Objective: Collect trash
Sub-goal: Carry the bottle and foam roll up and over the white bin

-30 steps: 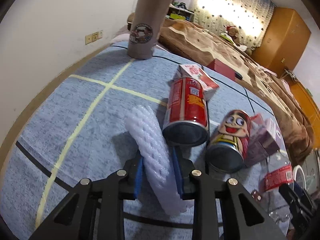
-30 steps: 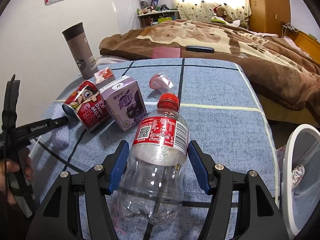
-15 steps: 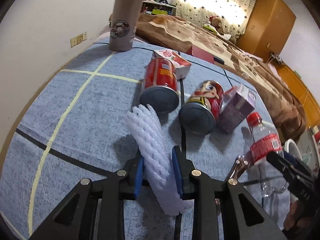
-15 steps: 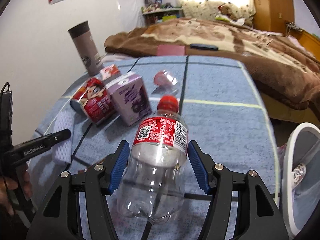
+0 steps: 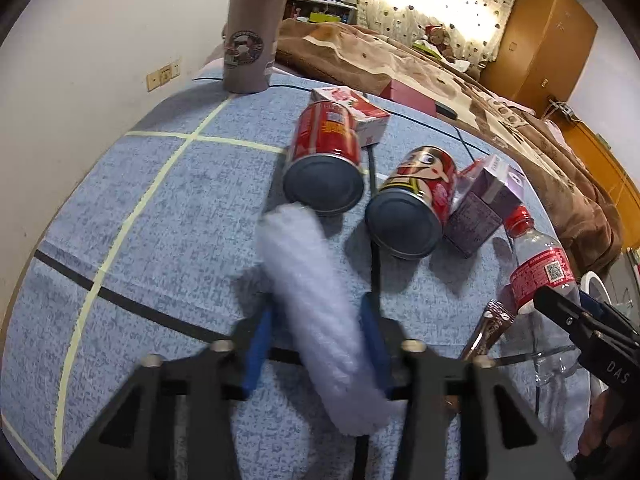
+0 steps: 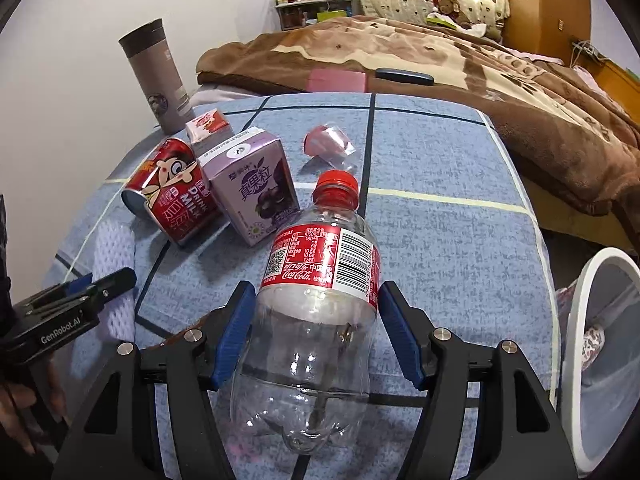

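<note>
So the left gripper is wrapped around a white foam net sleeve, and its jaws are opening right now. The sleeve is blurred there, so it can't really be told whether the blue pads are pressing on it or have let go. In the right wrist view the same sleeve is seen lying near the left edge of the blue checked tablecloth.

The right gripper is clamped on an empty clear cola bottle, one pad on either side just under the red label, red cap pointed away from the camera. The bottle is held close to the near edge of the cloth.

Further out, a red can and a cartoon milk can are laid on their sides toward the middle, bottoms facing the left camera. A purple drink carton is set touching the cartoon can, and a small pink-and-white carton is found right behind the red can. A crumpled clear wrapper with pink on it is lying apart, nearer the far edge. A brown snack wrapper is spotted beside the bottle.

A grey tumbler is stood upright at the far left corner. A white-rimmed bin is seen off the right edge of the table.
</note>
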Tool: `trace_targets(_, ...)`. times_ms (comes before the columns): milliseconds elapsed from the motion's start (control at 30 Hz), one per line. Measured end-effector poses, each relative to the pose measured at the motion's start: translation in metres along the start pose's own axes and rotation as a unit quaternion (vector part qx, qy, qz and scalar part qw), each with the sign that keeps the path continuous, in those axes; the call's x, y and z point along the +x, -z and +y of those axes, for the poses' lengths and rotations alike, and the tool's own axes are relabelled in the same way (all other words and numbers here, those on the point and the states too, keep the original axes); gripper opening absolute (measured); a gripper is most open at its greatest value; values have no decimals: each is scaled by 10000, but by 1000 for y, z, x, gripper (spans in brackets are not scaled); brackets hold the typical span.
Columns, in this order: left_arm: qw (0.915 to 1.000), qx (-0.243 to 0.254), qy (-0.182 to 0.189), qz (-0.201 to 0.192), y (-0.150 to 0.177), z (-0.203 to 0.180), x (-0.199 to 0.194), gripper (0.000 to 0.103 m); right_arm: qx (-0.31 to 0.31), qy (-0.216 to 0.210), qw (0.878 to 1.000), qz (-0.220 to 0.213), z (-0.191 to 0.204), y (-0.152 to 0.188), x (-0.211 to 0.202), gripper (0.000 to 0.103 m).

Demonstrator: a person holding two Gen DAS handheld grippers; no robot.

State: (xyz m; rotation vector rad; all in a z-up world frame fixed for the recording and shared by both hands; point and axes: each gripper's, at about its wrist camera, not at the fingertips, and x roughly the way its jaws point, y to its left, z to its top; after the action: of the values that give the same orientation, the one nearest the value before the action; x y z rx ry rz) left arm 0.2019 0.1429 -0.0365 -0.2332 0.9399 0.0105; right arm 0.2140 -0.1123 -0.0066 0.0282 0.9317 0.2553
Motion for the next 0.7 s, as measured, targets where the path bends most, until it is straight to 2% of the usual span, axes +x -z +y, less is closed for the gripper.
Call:
trace_targets(133, 10000, 4, 23, -49, 1, -2, -4, 29, 66, 8, 9999, -93, -2, 3, -4, 65)
trace_targets(700, 9977, 443, 305, -423, 14, -44, -45, 28, 332, -144, 9971, -663, -17, 12, -37, 64)
